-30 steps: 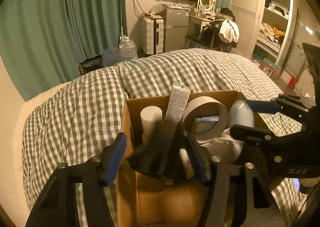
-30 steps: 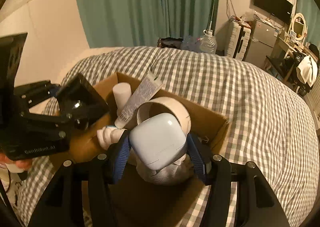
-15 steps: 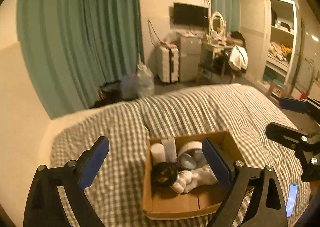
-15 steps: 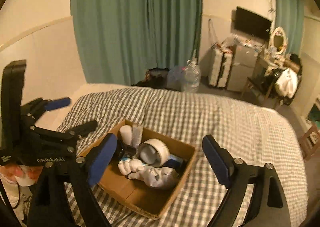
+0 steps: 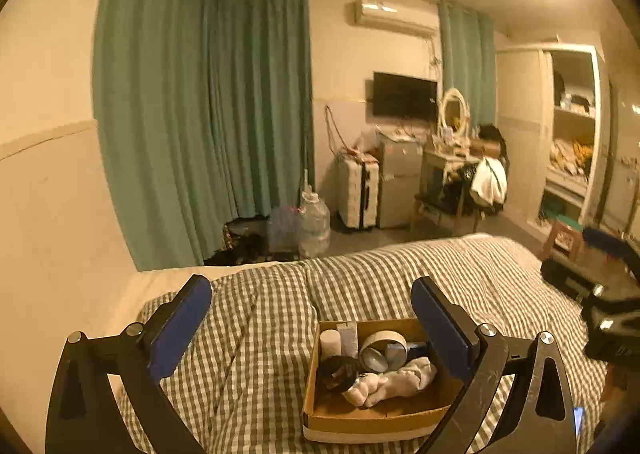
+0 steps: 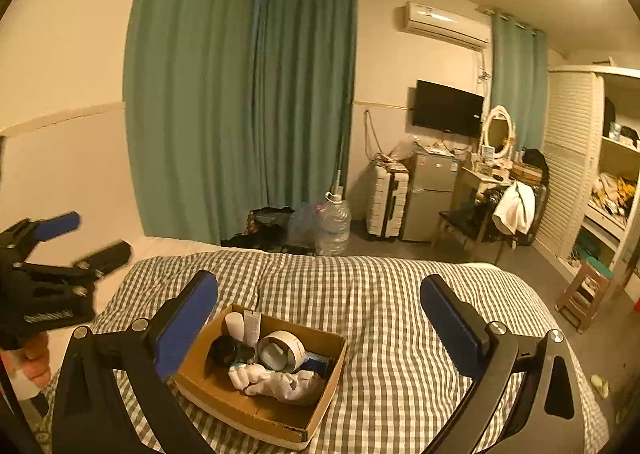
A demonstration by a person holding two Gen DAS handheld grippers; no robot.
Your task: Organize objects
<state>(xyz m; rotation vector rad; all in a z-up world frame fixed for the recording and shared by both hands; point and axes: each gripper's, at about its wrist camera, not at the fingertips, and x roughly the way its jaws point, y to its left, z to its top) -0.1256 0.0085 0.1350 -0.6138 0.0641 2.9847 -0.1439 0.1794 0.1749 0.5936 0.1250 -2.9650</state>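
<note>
A shallow cardboard box [image 5: 368, 416] [image 6: 224, 394] sits on the checked bed cover. It holds a roll of tape [image 5: 380, 346] [image 6: 282, 348], a white cylinder [image 5: 330, 342] [image 6: 234, 324], a flat tube [image 5: 348, 338], a dark round object [image 5: 338, 372] [image 6: 228, 350] and white cloth [image 5: 394, 378] [image 6: 280, 380]. My left gripper [image 5: 310, 328] is open and empty, held high above and behind the box. My right gripper [image 6: 318, 316] is open and empty, also raised well above the box. The left gripper also shows at the left of the right wrist view [image 6: 70, 242].
The checked bed cover [image 6: 400, 314] stretches around the box. Beyond the bed stand green curtains [image 6: 240, 114], water jugs [image 6: 334, 226], a suitcase [image 6: 386, 202], a small fridge [image 6: 430, 190], a cluttered desk with a mirror, and an open wardrobe [image 6: 600, 182]. A small stool [image 6: 586, 290] stands right.
Both grippers let go of their items in the box, opened wide and pulled up and back, so the box now looks small below them.
</note>
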